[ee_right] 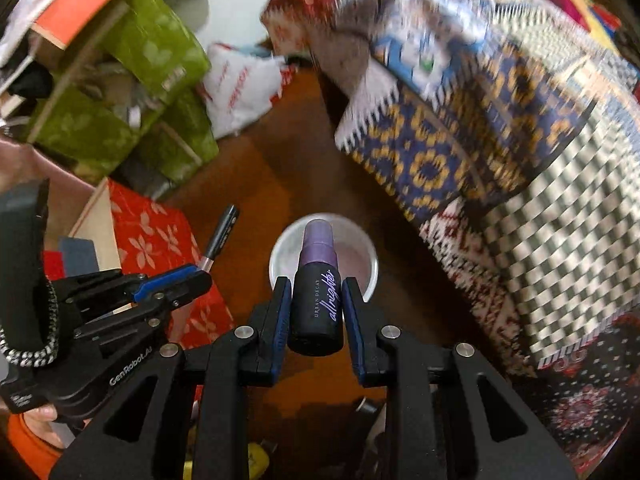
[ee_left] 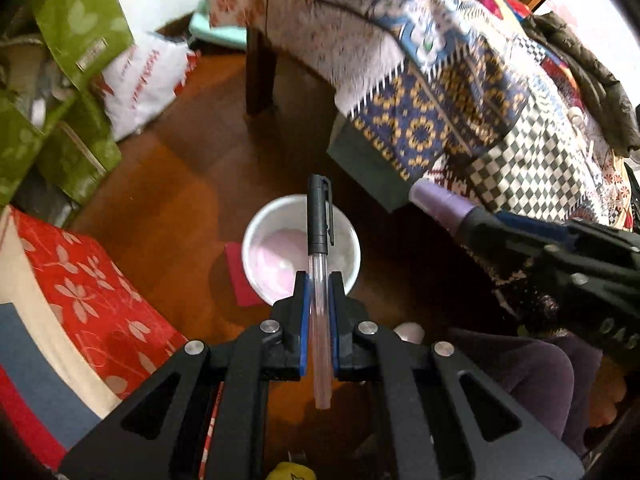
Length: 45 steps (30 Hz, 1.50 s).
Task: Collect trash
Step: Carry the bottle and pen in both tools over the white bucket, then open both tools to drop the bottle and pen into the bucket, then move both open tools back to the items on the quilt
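1. Black-framed with blue pads, the left gripper [ee_left: 319, 292] points steeply down at the floor, its jaws clamped on a clear-barrelled pen [ee_left: 320, 264] with a black cap; the cap end hangs over a white paper cup [ee_left: 256, 240].
2. The right gripper [ee_right: 316, 300] also tilts steeply down, jaws closed on a small black spray bottle [ee_right: 318, 300] with a lilac cap, held above the same white cup [ee_right: 368, 268].
3. The bottle's label reads "URBAN DECAY all nighter"; the body of the left gripper, seen from the right wrist, carries "GenRobot.AI".
4. The cup stands upright on the brown wooden floor [ee_left: 180, 208], with a pinkish inside bottom and a red scrap [ee_left: 240, 276] touching its left side.
5. Far right, a patchwork cloth [ee_left: 460, 120] drapes over furniture, near the cup's right side.
6. Left lie green patterned boxes [ee_left: 76, 20], a white printed bag [ee_left: 144, 80] and a red flowered box [ee_left: 92, 288].
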### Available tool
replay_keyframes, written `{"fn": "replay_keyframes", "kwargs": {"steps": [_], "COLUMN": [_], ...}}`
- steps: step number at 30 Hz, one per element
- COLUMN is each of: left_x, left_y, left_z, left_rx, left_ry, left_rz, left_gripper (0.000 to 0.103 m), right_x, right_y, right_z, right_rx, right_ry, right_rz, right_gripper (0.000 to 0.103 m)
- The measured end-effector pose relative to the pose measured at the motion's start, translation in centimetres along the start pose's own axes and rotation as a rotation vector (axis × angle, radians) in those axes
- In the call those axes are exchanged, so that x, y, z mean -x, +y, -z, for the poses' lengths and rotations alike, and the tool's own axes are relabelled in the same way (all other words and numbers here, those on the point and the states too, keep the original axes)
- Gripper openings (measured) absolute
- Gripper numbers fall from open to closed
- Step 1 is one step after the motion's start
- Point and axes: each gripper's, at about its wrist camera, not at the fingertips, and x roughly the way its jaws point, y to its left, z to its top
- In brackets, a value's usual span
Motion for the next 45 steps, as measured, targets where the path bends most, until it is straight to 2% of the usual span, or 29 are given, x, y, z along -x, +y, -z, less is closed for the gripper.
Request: {"fn": "replay_keyframes", "kwargs": {"steps": [5,9,13,17,18,22,30,40,45], "left_x": [-2.7,-3.8,-3.7,-3.3,-3.1,-1.8,2.8,10.9,14.8], "left_y": [0.4,0.8,0.9,1.3,1.3,0.9,-0.8,-5.5,-9.1], "left_z": [-0.5,-1.4,-2.5,-2.8,-2.7,-2.2,-0.9,-0.1,0.2], "left_rx": [0.028,0.054,0.073,0.085,0.080,0.050,0.013,-0.057,-0.095], "left_ry": [0.061,0.075,0.049,0.038,0.032,0.002,-0.087,-0.269,-0.366], "left_rz": [0.004,0.008,-0.001,-0.009,-0.018,-0.064,-0.101,-0.102,-0.085], "left_gripper": [0.007,0.007,0.008,0.013,0.016,0.018,0.018,0.018,0.018], "right_x": [-3.0,-3.7,-3.5,-3.3,-3.1,-2.0,2.2,12.0,16.3], "right_y": [-0.7,-0.4,-0.1,-0.2,-0.2,-0.2,-0.5,-2.0,-4.1], "right_z": [-0.2,-1.0,-1.8,-1.9,-1.8,-1.2,0.4,2.9,4.1], "right_rx": [-0.038,-0.050,-0.035,-0.016,-0.005,0.043,0.082,0.069,0.027], "right_ry": [0.074,0.083,0.059,0.048,0.040,0.020,-0.058,-0.281,-0.354], "right_rz": [-0.015,-0.044,-0.053,-0.029,-0.017,0.021,0.054,0.109,0.107], "right_gripper": [0.024,0.024,0.024,0.037,0.037,0.037,0.037,0.037,0.037]}}
